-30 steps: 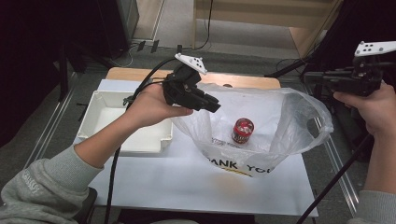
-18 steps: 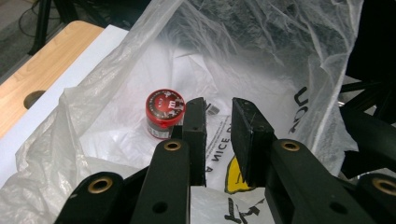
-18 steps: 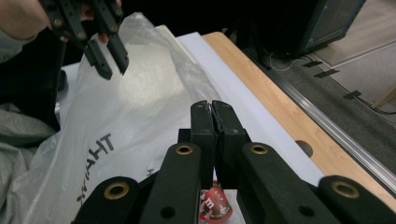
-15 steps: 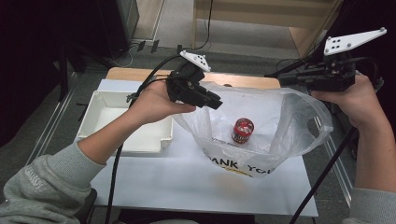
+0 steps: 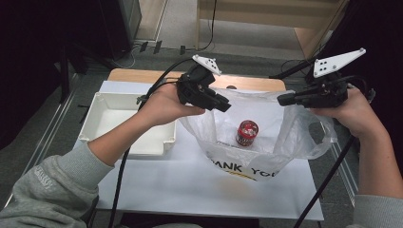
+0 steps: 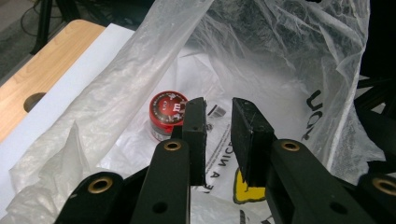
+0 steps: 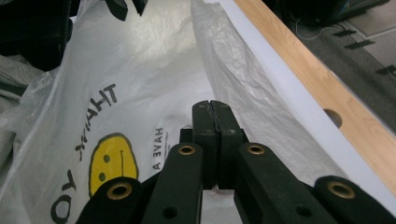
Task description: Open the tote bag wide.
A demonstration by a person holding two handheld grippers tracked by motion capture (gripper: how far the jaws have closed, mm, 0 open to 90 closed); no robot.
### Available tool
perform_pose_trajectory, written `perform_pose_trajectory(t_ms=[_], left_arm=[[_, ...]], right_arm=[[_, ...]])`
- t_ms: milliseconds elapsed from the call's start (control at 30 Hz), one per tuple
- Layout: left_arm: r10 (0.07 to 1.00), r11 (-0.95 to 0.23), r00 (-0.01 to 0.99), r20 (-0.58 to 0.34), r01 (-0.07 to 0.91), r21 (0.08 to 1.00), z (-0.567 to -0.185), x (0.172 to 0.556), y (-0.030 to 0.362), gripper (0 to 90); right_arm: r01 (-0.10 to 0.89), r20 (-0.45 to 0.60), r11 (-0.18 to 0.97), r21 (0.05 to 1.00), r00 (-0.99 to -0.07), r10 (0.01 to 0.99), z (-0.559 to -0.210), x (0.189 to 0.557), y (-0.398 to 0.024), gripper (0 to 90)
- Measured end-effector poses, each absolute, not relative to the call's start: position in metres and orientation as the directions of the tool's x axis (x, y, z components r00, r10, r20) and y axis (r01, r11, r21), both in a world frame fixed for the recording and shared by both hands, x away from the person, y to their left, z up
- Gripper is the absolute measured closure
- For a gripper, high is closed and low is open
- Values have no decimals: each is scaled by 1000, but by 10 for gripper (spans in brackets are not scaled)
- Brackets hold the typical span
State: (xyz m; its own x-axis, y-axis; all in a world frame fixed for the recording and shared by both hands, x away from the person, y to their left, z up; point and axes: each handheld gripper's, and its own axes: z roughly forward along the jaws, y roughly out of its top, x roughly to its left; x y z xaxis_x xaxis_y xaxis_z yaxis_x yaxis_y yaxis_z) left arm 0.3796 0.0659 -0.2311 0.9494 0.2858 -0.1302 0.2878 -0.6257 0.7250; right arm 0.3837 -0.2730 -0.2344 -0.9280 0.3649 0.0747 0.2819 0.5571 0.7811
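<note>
Clear plastic bag [image 5: 266, 137] sits open on the white table [image 5: 190, 190], printed with a yellow smiley and "THANK YOU" lettering. Small red-lidded jar [image 5: 247, 132] stands upright inside it, on the bag's bottom, near the middle.

Left gripper [image 5: 223, 105] held over the bag's left rim – jaws parted by a narrow gap, nothing between them; in the left gripper view they hang above the jar, apart from it.

Right gripper [image 5: 284, 99] at the bag's right rim, pointing left – jaws pressed together. Whether bag film is pinched between them, cannot tell.

White tray [image 5: 102, 121] on the table just left of the bag
</note>
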Motion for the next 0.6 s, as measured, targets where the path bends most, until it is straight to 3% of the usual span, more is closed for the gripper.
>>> perform_pose_trajectory(t_ms=[600], left_arm=[[320, -674, 944, -86, 290, 679, -268, 392, 49, 763]], right_arm=[[371, 117, 573, 731, -895, 431, -276, 389, -285, 898]])
